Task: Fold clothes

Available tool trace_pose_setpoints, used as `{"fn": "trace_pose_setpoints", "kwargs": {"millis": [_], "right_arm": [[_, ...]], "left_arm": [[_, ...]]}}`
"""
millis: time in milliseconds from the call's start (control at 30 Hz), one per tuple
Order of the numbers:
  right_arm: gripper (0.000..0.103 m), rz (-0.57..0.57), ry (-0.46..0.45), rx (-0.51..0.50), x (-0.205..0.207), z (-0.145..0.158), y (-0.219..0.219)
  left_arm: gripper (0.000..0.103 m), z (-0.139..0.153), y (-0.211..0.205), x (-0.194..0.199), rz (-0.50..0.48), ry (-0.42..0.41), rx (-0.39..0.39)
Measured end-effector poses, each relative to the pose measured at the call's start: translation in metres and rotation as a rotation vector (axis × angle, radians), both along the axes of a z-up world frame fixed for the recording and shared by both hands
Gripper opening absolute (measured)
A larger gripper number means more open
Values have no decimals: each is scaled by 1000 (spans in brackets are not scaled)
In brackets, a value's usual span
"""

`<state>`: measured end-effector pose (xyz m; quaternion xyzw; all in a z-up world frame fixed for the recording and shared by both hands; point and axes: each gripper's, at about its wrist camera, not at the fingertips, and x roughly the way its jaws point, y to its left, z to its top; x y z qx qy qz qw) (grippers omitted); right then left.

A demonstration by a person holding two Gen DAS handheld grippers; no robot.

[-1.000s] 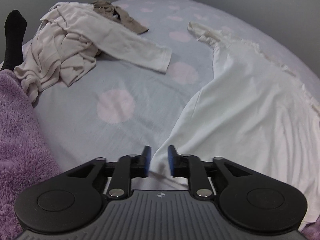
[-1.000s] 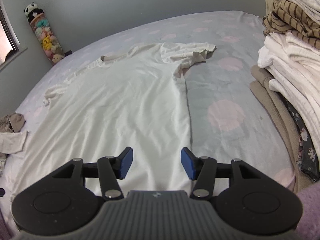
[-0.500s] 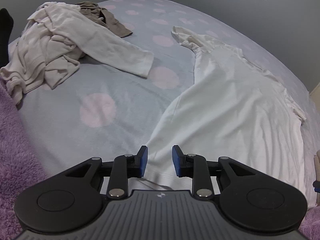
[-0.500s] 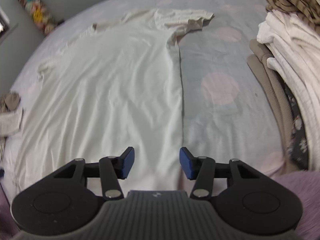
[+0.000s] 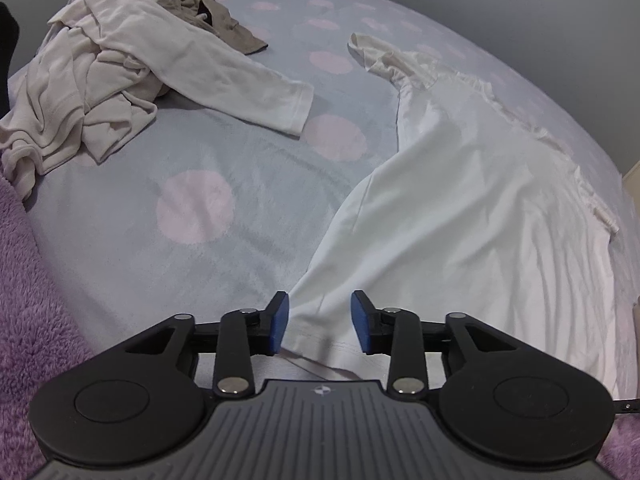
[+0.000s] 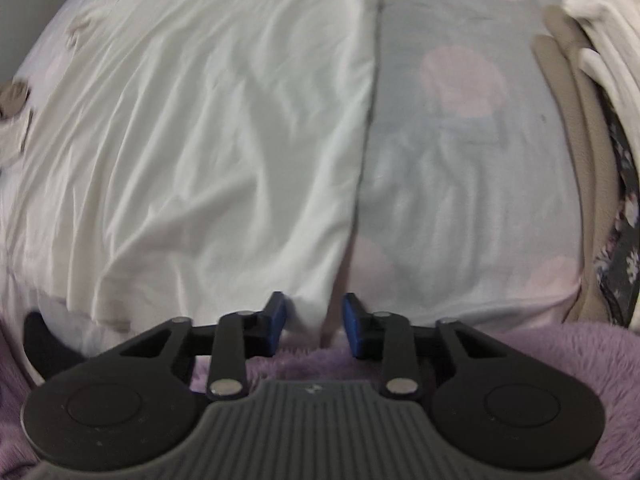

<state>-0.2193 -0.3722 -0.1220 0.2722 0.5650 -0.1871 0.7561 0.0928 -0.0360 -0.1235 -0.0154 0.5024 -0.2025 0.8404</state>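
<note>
Both grippers dropped toward the hem since a second ago. Left gripper (image 5: 316, 322) spread, straddling the white shirt (image 5: 472, 208) corner; right gripper (image 6: 314, 322) spread over the other corner, ready to pinch, I judge. Shirt lies flat on the bed (image 5: 192, 192). No containers; stacked clothes (image 6: 592, 60) at right.

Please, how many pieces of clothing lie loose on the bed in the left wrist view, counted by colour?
White T-shirt: 1
Cream long-sleeved top: 1
Brown garment: 1
Total: 3
</note>
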Motion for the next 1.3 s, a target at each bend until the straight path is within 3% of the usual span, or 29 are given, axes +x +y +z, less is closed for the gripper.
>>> {"fn": "trace_pose_setpoints", "kwargs": {"millis": [33,133,233,300,633,767,933,1033,1133,1167,1267,1300], "right_arm": [[14,22,5,-1,0,0,3],[8,-6,-44,18,-9,11,0],[8,-48,-118,43,-22,30,-2],[8,-46,-135,28,-25,38,-1],[13,-29,-167,34,-20,19,0],[13,-30,-186,33,-22,18,-2],[22,-24,-187,32,-19,15,0],[24,-22,-183,30,-17,15,0],[26,-24,-187,31,-17,15,-1],[26,-23,-180,26,-17,14,-1],[21,-19,-153,5,-14,13,1],[8,-18,-140,-6,-13,13,2]], "left_arm": [[41,-2,0,2,0,6,7],[42,-5,2,5,0,20,25],[41,-1,-5,-1,-63,-21,33],[34,-1,-10,-4,-100,-42,50],[32,-30,-32,-7,-224,-86,228],[9,-31,-39,-13,-270,-115,251],[4,-30,-43,-20,-308,-137,248],[3,-17,-23,-11,-257,-53,43],[2,-5,7,3,-203,131,-302],[2,-3,14,6,-190,173,-378],[2,2,29,10,-165,209,-424],[2,1,33,12,-157,228,-436]]}}
